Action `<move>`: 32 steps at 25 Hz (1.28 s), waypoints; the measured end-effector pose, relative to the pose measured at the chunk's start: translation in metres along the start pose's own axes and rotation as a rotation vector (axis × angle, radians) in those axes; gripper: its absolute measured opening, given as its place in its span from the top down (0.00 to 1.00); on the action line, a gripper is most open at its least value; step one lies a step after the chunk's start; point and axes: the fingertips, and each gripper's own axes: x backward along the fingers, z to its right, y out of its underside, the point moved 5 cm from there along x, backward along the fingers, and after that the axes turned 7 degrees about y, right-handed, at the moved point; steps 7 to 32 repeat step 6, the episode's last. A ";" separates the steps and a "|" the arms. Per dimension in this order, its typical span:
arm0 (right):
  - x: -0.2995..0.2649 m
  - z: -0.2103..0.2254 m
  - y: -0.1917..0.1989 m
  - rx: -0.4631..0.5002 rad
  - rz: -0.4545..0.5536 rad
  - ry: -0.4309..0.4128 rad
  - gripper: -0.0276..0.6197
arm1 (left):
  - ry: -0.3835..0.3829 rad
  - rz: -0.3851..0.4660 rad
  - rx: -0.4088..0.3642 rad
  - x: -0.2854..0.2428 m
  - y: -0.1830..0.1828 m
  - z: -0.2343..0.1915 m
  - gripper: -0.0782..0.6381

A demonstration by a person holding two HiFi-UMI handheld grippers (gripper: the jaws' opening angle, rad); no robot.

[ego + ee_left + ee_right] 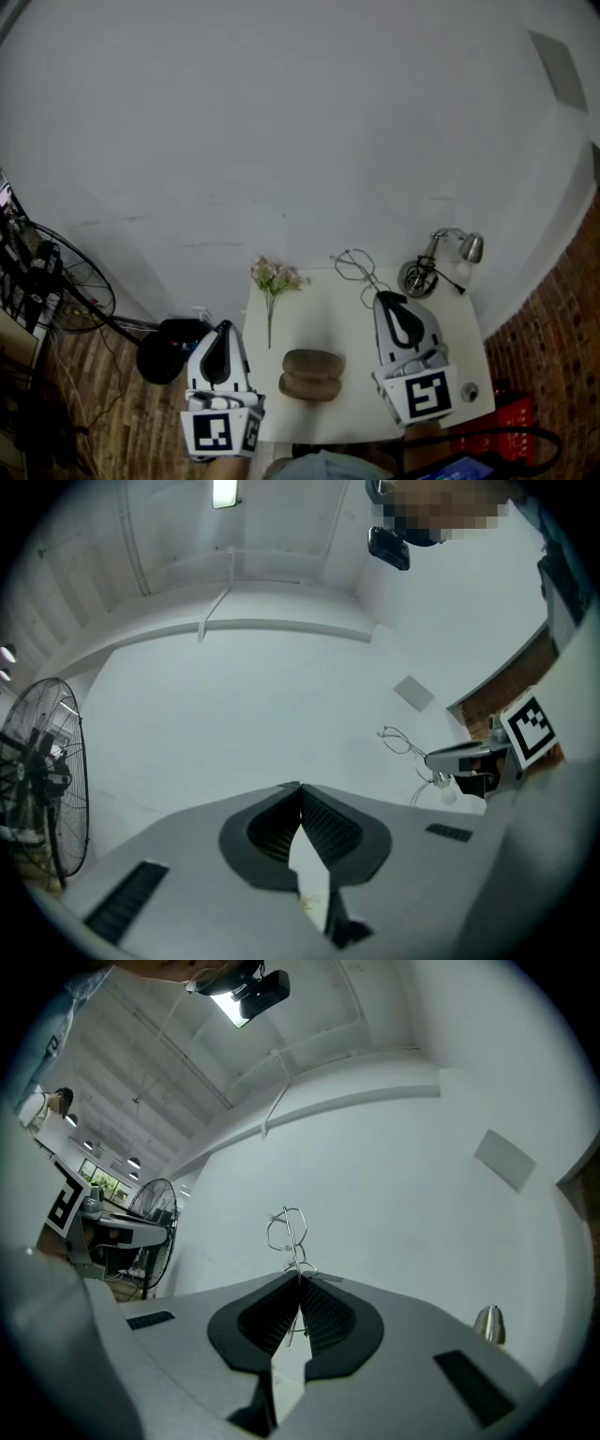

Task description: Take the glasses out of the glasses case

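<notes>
Against the white wall our worktop (354,323) bore the glasses case (312,374) by its front edge; we held the glasses (287,1232) pinched in the right claw (392,305) over the back edge, clear of the case, with the left claw (222,339) closed on nothing beside the left edge.

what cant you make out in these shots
- glasses case: head view, too small and dim to tell open from closed; neither gripper view shows it.
- glasses: right gripper view, the clamped part is hidden inside the shut right tool.
- lamp: right gripper view, only the shade tip shows above the tool body.
- small round thing: head view, too small to identify.
</notes>
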 end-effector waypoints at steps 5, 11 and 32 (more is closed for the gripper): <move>0.000 0.000 -0.001 0.004 0.003 0.000 0.91 | 0.014 0.012 -0.003 0.000 0.003 0.000 0.88; 0.000 0.000 -0.001 0.006 0.004 0.000 0.91 | 0.019 0.017 -0.007 0.001 0.004 0.000 0.88; 0.000 0.000 -0.001 0.006 0.004 0.000 0.91 | 0.019 0.017 -0.007 0.001 0.004 0.000 0.88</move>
